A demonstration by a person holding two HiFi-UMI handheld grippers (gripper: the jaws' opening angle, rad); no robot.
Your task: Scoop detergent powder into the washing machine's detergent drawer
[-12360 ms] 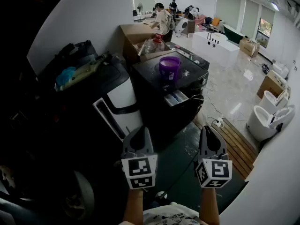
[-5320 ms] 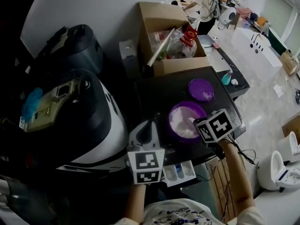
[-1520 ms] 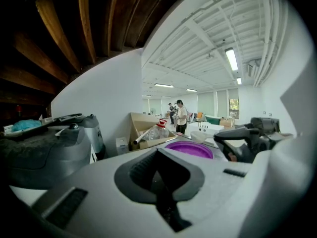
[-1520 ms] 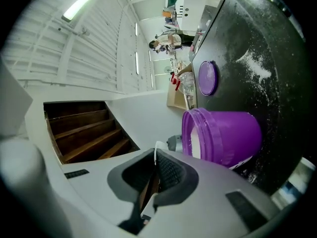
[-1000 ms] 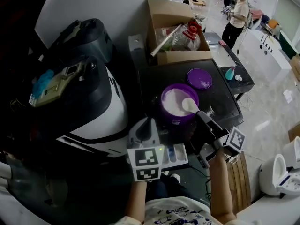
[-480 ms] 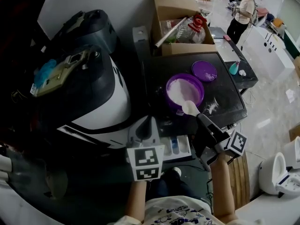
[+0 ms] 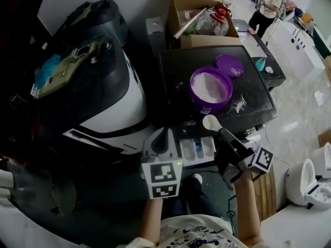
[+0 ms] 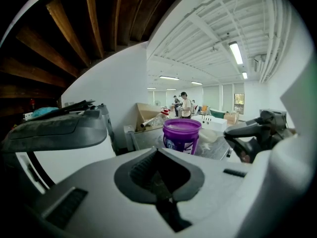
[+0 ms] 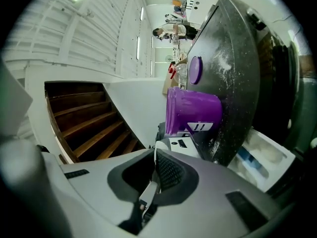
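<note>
Dark washer top [image 7: 251,112] carries a purple tub [image 7: 210,89]. My right gripper [image 7: 223,134] pinches a scoop [image 7: 211,122] by the drawer [image 7: 196,150]; my left gripper [image 7: 163,134] is closed, empty.

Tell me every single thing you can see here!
washing machine: one, black top, middle
tub: one, purple, open, white powder inside, on the washing machine
lid: one, purple, behind the tub
detergent drawer: one, white, pulled open at the front
scoop: one, white, near the drawer's right end
cardboard box: one, brown, behind the machine
person: one, far back
left gripper: grey, shut, empty
right gripper: grey, shut on the scoop
</note>
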